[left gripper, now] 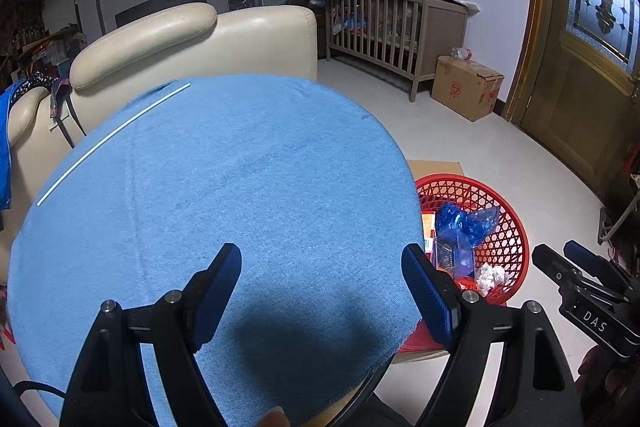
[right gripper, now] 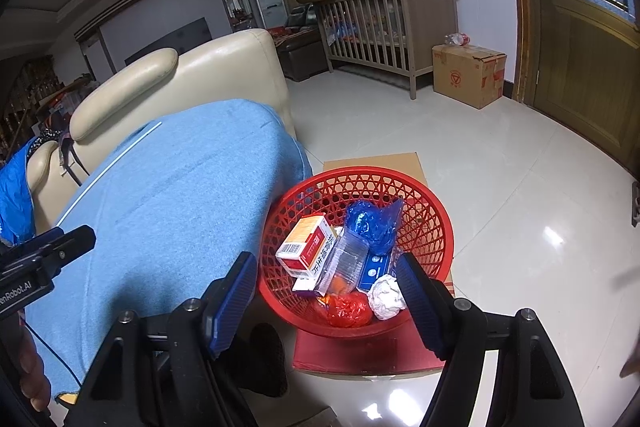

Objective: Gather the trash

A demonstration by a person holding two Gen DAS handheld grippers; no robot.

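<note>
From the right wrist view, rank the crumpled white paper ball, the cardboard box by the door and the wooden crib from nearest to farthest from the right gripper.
1. Crumpled white paper ball: in the red basket, beside the right gripper.
2. Cardboard box: on the floor near the door, far right.
3. Wooden crib: against the back wall, behind the box.

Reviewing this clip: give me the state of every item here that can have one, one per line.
Left gripper: open, nothing between the jaws.
Right gripper: open, empty.
Red basket: upright, holding trash.
Paper ball: crumpled, in the basket.
Blue bag: scrunched, in the basket.
Blue cloth: spread flat, bare except a white stick.
</note>
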